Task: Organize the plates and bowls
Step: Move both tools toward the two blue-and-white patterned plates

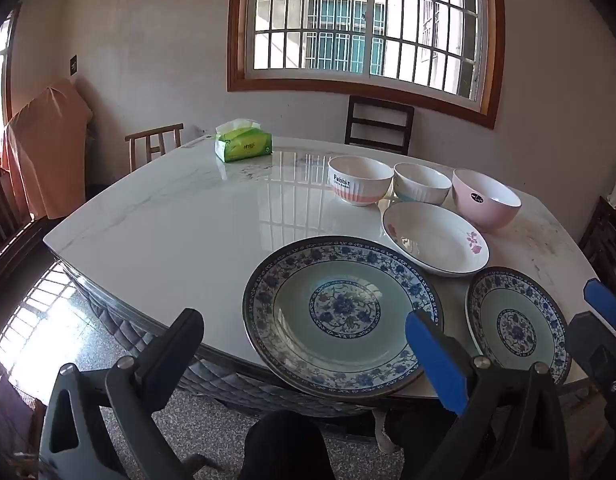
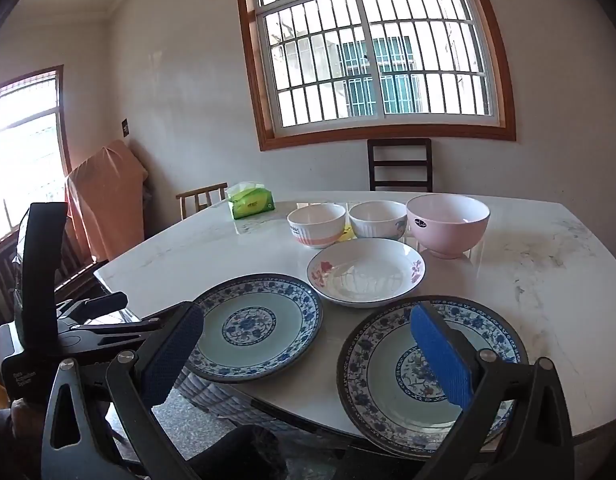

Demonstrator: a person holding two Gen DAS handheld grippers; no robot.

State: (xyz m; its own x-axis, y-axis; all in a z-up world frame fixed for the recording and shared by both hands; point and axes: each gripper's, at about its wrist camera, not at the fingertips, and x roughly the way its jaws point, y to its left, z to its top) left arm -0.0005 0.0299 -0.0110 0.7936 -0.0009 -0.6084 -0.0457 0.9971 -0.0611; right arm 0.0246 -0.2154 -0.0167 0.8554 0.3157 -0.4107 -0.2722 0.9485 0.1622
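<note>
Nearest, the left tool (image 1: pixel 308 360) and right tool (image 2: pixel 311 356) gape wide, holding nothing. Two blue-patterned plates (image 1: pixel 341 316) (image 2: pixel 429 372) sit at the table's (image 1: pixel 188 216) 6 o'clock edge; a floral dish (image 1: pixel 435 238) and three bowls (image 1: pixel 359 180) lie toward 12.

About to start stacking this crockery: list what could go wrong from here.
1. The large blue plate overhangs the near edge of the table; a clumsy nudge from the open left gripper may tip it to the floor.
2. The three bowls stand close together, so reaching for one might knock its neighbour.
3. The glossy tabletop could let the floral dish slide when pushed.
</note>
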